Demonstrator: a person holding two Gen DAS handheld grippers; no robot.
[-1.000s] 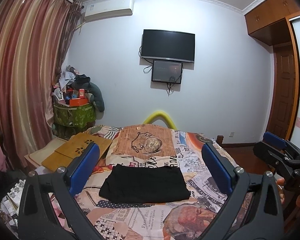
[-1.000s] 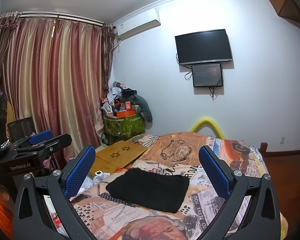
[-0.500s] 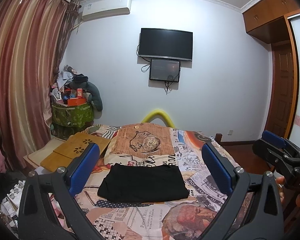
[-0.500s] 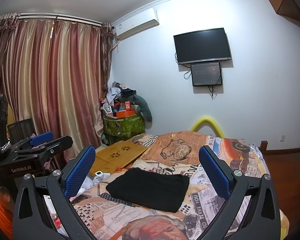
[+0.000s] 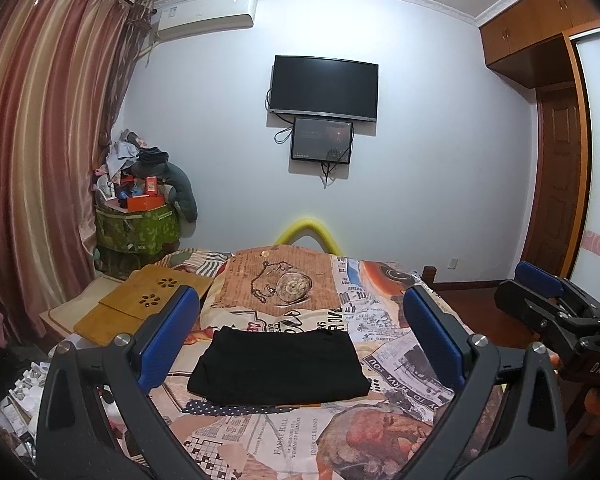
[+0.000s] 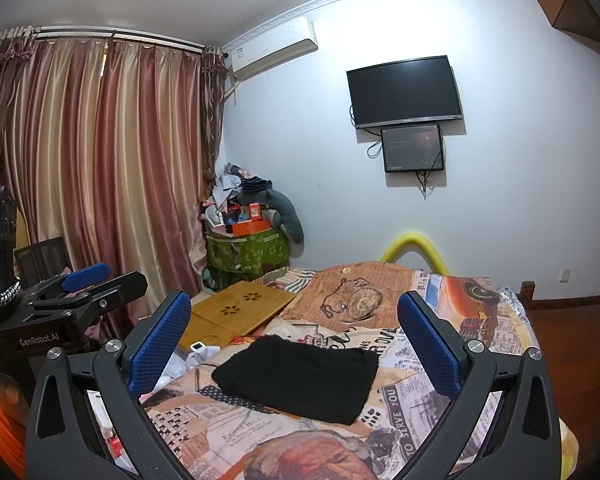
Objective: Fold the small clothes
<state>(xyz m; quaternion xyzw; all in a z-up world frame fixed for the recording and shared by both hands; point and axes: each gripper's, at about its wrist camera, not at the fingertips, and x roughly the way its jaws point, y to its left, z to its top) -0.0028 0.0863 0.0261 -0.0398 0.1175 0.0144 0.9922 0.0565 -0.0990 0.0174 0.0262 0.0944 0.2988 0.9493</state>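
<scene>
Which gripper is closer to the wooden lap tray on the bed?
Left. The left gripper sits on the wooden lap tray side; the right gripper is farther across.

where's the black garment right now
The black garment lies flat on the bed's printed cover, centred ahead of both open grippers, right of the bamboo tray.

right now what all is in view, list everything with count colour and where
black garment: 1, black, folded flat on the bed, mid-cover
bed cover: 1, newspaper-print patchwork, over the bed
wooden lap tray: 1, light brown, left of the bed
storage bin: 1, green leaf print, piled with clutter, corner by the curtain
curtain: 1, pink and gold stripes, left wall
television: 1, black, far wall
small screen: 1, dark, under the television
air conditioner: 1, white, high on the wall
left gripper: open, blue pads, above the bed
right gripper: open, blue pads, above the bed
</scene>
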